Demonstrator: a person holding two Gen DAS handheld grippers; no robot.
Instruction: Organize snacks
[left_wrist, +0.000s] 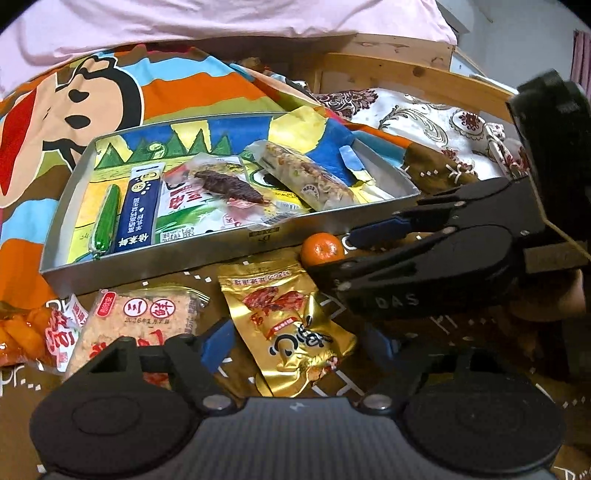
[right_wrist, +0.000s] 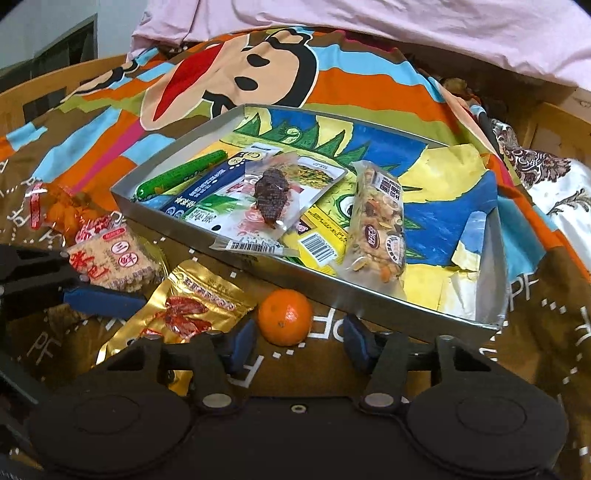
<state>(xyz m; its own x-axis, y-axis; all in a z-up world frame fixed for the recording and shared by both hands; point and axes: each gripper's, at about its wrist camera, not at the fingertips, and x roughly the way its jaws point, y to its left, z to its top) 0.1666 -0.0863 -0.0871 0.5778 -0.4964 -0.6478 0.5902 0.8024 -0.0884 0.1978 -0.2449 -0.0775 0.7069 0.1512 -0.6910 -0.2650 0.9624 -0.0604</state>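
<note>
A shallow grey box (left_wrist: 155, 260) (right_wrist: 369, 295) lies on the bed cover and holds several snacks: a green stick (right_wrist: 181, 171), a blue packet (left_wrist: 138, 210), a clear pack with dark meat (right_wrist: 271, 201) and a nut bar (right_wrist: 380, 225). In front of it lie a gold pouch (left_wrist: 288, 325) (right_wrist: 188, 306), a mandarin (left_wrist: 322, 249) (right_wrist: 284, 316), a rice cracker pack (left_wrist: 136, 325) (right_wrist: 114, 258) and an orange bag (left_wrist: 26, 332) (right_wrist: 64, 210). My left gripper (left_wrist: 299, 347) is open over the gold pouch. My right gripper (right_wrist: 301, 345) is open just before the mandarin.
A colourful cartoon cover (right_wrist: 240, 74) spreads under everything. A pink sheet (left_wrist: 221, 18) lies at the back. A floral cloth (left_wrist: 424, 122) and a wooden frame (left_wrist: 406, 70) are on the right. The right gripper's body (left_wrist: 443, 258) reaches in beside the mandarin.
</note>
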